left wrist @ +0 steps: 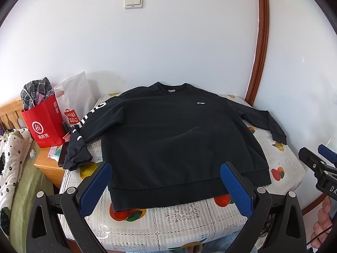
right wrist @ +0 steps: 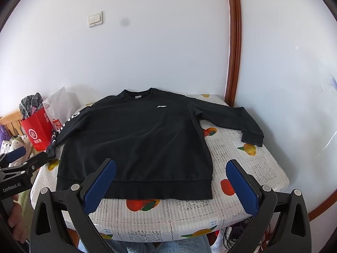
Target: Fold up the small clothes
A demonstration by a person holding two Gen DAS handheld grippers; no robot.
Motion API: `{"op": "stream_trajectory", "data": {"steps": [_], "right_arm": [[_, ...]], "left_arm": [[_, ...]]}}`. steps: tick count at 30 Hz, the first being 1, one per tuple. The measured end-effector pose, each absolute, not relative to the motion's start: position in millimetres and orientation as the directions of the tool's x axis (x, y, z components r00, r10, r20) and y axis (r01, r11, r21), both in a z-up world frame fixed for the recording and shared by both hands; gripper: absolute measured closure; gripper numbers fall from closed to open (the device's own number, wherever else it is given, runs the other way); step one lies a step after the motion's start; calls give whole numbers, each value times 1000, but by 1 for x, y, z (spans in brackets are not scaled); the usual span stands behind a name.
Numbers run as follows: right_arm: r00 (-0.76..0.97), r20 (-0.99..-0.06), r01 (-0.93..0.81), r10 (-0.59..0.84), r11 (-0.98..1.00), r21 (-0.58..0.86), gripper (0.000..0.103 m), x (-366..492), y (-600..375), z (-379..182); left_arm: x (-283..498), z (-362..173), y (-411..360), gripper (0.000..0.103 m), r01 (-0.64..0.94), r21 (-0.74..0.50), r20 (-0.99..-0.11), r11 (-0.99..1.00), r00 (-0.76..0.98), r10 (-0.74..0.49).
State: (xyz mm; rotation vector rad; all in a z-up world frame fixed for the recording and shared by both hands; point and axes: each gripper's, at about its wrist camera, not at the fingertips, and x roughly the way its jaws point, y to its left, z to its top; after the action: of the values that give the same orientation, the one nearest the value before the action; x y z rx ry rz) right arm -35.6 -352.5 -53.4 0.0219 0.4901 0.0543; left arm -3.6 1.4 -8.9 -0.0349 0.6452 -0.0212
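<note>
A black sweatshirt (left wrist: 168,135) (right wrist: 134,143) lies flat, front up, on a small table, collar toward the wall and both sleeves spread out. Its left sleeve with white lettering (left wrist: 84,132) hangs over the table's left edge. The right sleeve (right wrist: 238,122) rests on the tablecloth. My left gripper (left wrist: 166,181) hovers open above the hem, blue pads wide apart, holding nothing. My right gripper (right wrist: 170,181) is also open, near the hem's right part, empty. Each gripper shows at the edge of the other's view.
The table (right wrist: 242,172) has a white fruit-print cloth and stands against a white wall. A red paper bag (left wrist: 44,122) and white plastic bag (left wrist: 75,97) sit on a wooden nightstand (left wrist: 48,166) at left. A bed with a quilt (left wrist: 10,158) is far left.
</note>
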Motion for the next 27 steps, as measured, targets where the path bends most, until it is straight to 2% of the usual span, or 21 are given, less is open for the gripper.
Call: {"op": "stream_trajectory", "data": {"steps": [19,27], "right_arm": [[877,-479,-48,44,999,5,1,-31,-339,-54],[892,-450,-63,53,998,-8,1,-35,-327,-44]], "left_arm": [[-4,-12,15,0,14,-52,-596,999,802,-42],[11,-13,22,0,22,-61,-599,998,799,-54]]}}
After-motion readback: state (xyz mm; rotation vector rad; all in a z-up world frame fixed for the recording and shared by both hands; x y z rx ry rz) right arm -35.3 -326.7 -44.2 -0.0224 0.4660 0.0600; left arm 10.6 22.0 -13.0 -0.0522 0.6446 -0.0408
